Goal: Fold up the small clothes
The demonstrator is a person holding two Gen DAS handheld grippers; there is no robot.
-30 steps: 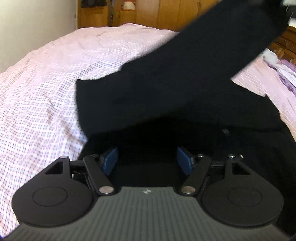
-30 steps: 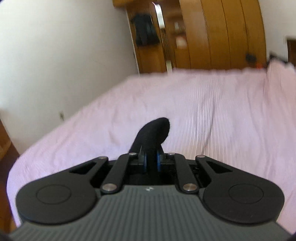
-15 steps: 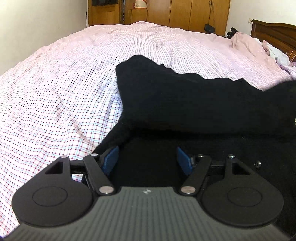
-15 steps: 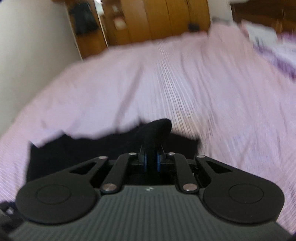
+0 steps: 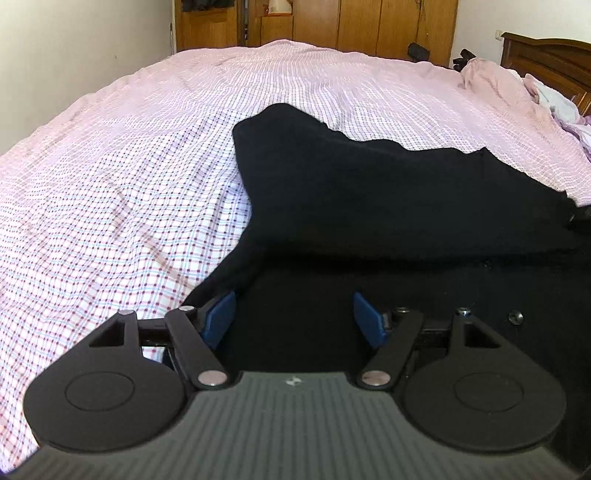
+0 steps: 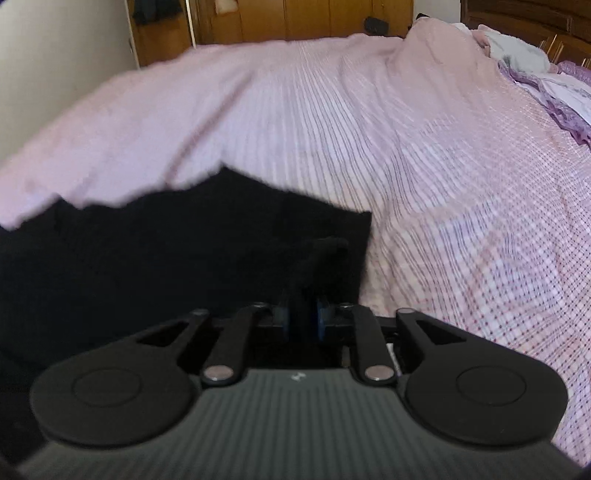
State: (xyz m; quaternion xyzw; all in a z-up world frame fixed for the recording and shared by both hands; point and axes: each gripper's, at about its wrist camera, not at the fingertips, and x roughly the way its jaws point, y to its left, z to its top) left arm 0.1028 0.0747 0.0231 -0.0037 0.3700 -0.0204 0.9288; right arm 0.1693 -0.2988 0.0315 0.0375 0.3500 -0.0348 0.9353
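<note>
A black garment [image 5: 388,199] lies on the pink checked bedspread [image 5: 110,192], one part folded over the rest. My left gripper [image 5: 293,317] is open, its blue pads [image 5: 221,315] wide apart just above the garment's near edge, holding nothing. In the right wrist view the same garment [image 6: 166,251] lies low and left. My right gripper [image 6: 303,319] is shut on a pinch of the black cloth, which sticks up between the pads near the garment's right edge.
The bedspread [image 6: 461,184] stretches far on all sides. Crumpled pink, white and purple bedding [image 6: 546,74] lies at the far right by a dark wooden headboard [image 5: 546,55]. Wooden wardrobes [image 5: 332,22] stand behind the bed.
The right gripper has swung down with the cloth, laying the lifted part of the garment flat over the rest. The left gripper has stayed open in place.
</note>
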